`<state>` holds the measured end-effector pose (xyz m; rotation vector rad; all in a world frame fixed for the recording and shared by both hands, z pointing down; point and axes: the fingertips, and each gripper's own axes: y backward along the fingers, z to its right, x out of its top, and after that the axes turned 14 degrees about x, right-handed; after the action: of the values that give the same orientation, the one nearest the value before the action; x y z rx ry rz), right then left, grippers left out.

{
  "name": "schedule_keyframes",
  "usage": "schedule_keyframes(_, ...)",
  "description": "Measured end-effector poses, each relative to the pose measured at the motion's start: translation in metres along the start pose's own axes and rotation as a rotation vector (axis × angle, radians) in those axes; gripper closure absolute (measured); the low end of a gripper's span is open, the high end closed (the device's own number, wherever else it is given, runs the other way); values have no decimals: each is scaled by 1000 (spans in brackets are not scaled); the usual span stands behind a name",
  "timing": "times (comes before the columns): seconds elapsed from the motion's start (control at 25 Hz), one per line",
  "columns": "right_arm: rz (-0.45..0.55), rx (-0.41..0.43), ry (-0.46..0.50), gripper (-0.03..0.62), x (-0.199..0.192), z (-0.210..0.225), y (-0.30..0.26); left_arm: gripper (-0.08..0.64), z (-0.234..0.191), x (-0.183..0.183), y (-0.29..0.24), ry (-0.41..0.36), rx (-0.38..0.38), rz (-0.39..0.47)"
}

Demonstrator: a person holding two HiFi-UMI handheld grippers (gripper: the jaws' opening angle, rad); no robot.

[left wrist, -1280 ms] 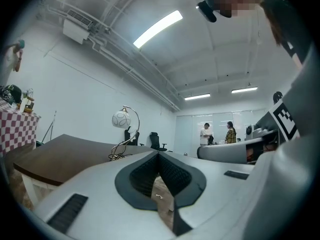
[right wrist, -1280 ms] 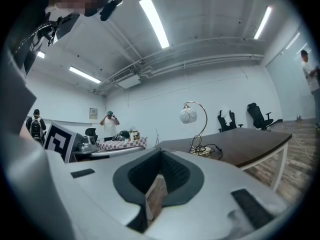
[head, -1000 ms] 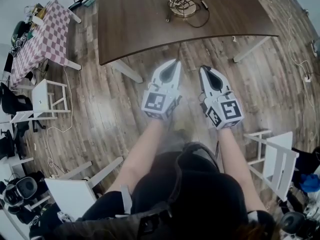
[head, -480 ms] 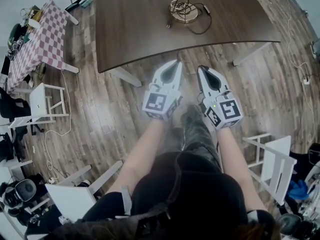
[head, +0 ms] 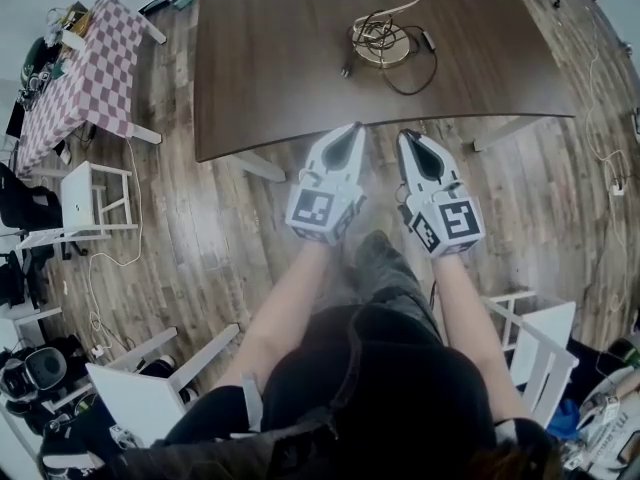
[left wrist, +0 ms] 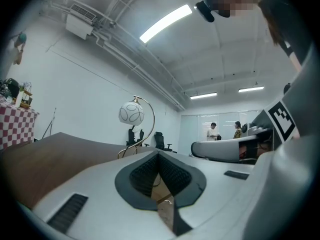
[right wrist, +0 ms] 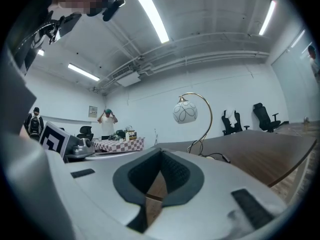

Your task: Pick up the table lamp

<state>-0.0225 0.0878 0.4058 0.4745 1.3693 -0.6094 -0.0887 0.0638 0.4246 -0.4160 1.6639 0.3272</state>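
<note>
The left gripper (head: 352,128) has its jaws pressed together on nothing. Its tip has come up to the near edge of the brown table (head: 260,68), closer than a second ago. Beyond, the table lamp (head: 383,42) stands on that table, well apart from both tips. The right gripper (head: 405,136) is likewise closed and empty. The approach is under way, I'd say, but the grasp has not begun.

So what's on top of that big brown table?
A table lamp, its cord bunched at the gold base. The table's far edge is cut off, so unseen.
</note>
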Motion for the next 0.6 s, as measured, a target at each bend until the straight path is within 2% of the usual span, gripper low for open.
schedule_keyframes(0.6, -46, 84, 14, 591, 9, 83, -58, 560, -11, 7, -97, 14, 69, -5)
